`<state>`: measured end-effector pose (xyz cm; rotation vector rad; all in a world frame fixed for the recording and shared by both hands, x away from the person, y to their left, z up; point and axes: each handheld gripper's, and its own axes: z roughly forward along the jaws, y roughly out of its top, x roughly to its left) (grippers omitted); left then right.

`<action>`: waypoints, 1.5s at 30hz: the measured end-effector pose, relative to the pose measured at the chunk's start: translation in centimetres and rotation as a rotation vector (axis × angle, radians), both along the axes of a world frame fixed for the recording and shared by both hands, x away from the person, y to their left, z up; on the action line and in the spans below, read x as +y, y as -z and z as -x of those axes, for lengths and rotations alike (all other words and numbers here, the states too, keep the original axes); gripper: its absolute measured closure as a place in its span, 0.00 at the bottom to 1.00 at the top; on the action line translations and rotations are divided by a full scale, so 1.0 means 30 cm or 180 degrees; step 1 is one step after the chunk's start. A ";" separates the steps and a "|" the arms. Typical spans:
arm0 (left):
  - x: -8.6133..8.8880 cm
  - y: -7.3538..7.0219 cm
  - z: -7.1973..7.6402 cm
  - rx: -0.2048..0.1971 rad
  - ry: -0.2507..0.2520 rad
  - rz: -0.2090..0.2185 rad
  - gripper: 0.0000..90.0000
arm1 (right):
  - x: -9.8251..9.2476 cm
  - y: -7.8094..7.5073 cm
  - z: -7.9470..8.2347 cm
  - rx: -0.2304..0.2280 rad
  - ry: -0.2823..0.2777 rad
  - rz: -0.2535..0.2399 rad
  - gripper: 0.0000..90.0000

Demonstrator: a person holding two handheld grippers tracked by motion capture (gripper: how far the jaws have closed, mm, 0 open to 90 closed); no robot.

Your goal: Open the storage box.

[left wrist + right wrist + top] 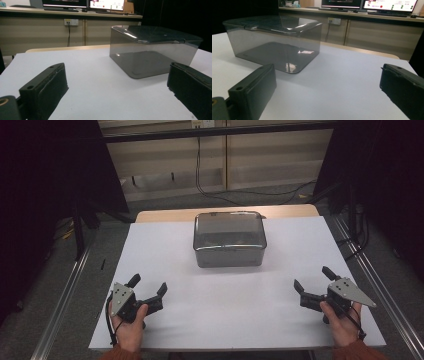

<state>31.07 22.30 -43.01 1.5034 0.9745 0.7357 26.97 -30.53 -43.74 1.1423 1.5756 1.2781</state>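
Your left tool [148, 288] and right tool [312, 279] both rest low on the white desk [165, 250], jaws spread wide and holding nothing. The smoky translucent plastic box with its lid on [229, 239] sits mid-desk toward the far edge, well apart from both. It looks light, rigid and slick-walled, so it will likely slide. Take it from opposite side walls, under the lid's rim.
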 end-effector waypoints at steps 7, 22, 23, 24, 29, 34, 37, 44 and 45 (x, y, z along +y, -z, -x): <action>-0.007 0.005 -0.004 0.0020 -0.0017 0.0017 0.03 | 0.016 0.010 -0.010 0.0105 -0.0113 -0.0002 0.00; -0.026 0.011 -0.002 0.0069 0.0056 -0.0018 0.03 | 0.068 0.000 -0.058 0.0113 -0.0276 -0.0163 0.00; -0.026 0.011 -0.001 0.0069 0.0065 -0.0041 0.03 | 0.091 -0.002 -0.067 0.0110 -0.0279 -0.0152 0.00; -0.028 0.010 -0.001 0.0061 0.0073 -0.0042 0.03 | 0.091 -0.002 -0.067 0.0110 -0.0279 -0.0152 0.00; -0.029 0.009 -0.001 0.0052 0.0065 0.0004 0.03 | 0.152 -0.008 -0.089 0.0139 -0.0488 -0.0150 0.00; -0.033 0.012 -0.003 0.0052 0.0077 -0.0030 0.03 | 0.184 -0.020 -0.115 0.0198 -0.0538 -0.0247 0.00; -0.043 0.012 -0.004 0.0058 0.0124 -0.0043 0.03 | 0.201 -0.033 -0.125 0.0174 -0.0560 -0.0204 0.00; -0.048 0.007 -0.006 0.0022 0.0120 -0.0044 0.03 | 0.248 -0.047 -0.157 0.0143 -0.0617 -0.0211 0.00; -0.048 0.007 -0.007 0.0018 0.0121 -0.0039 0.03 | 0.254 -0.050 -0.161 0.0129 -0.0620 -0.0158 0.00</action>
